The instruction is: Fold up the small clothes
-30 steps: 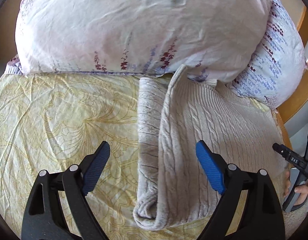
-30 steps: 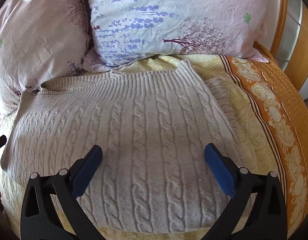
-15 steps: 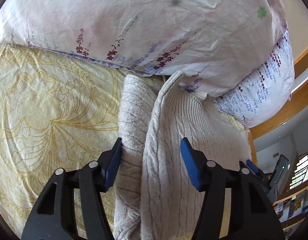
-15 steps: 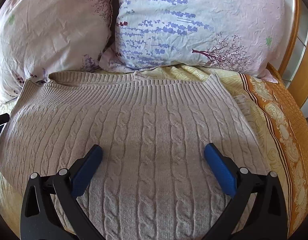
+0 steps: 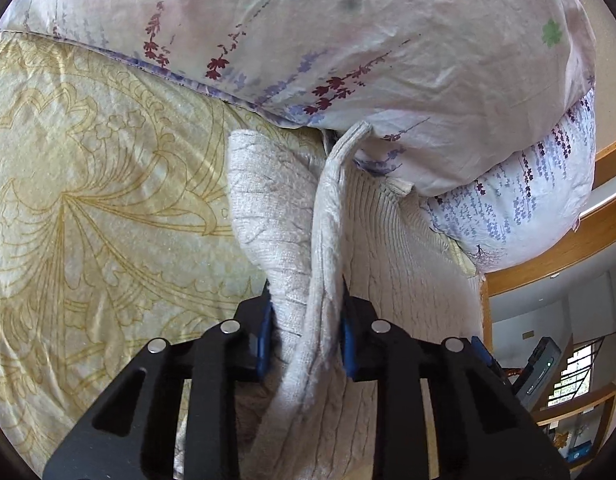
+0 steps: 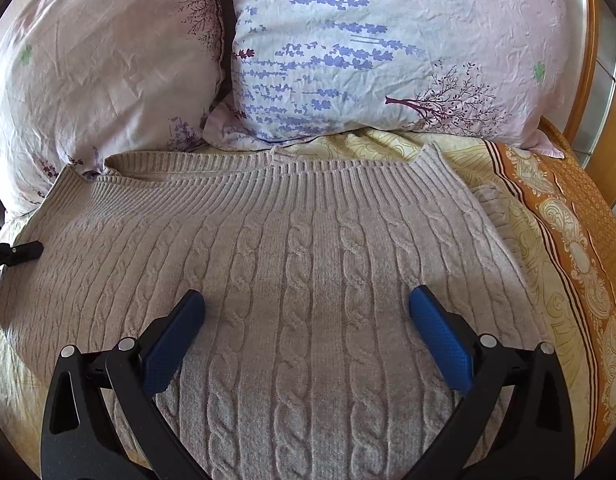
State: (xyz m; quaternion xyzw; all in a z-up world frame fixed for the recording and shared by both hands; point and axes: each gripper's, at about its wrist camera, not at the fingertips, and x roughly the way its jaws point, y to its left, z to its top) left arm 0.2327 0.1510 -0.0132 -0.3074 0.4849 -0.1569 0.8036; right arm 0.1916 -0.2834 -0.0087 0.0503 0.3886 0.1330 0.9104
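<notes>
A beige cable-knit sweater (image 6: pixel 308 264) lies flat on the bed, its ribbed hem toward the pillows. In the left wrist view its left side edge and folded sleeve (image 5: pixel 275 216) stand up as a ridge. My left gripper (image 5: pixel 305 320) is shut on that bunched edge of the sweater. My right gripper (image 6: pixel 308 320) is open and empty, hovering over the middle of the sweater. The tip of the left gripper shows at the sweater's left edge in the right wrist view (image 6: pixel 23 250).
Two floral pillows (image 6: pixel 368 52) (image 6: pixel 95 76) rest against the sweater's far edge. A yellow patterned sheet (image 5: pixel 87 184) covers the bed, with an orange border (image 6: pixel 576 248) on the right. A wooden bed frame (image 6: pixel 588 80) stands at the far right.
My left gripper moved forward onto the sweater's left edge and closed on it. My right gripper stayed open and shifted slightly forward over the sweater.
</notes>
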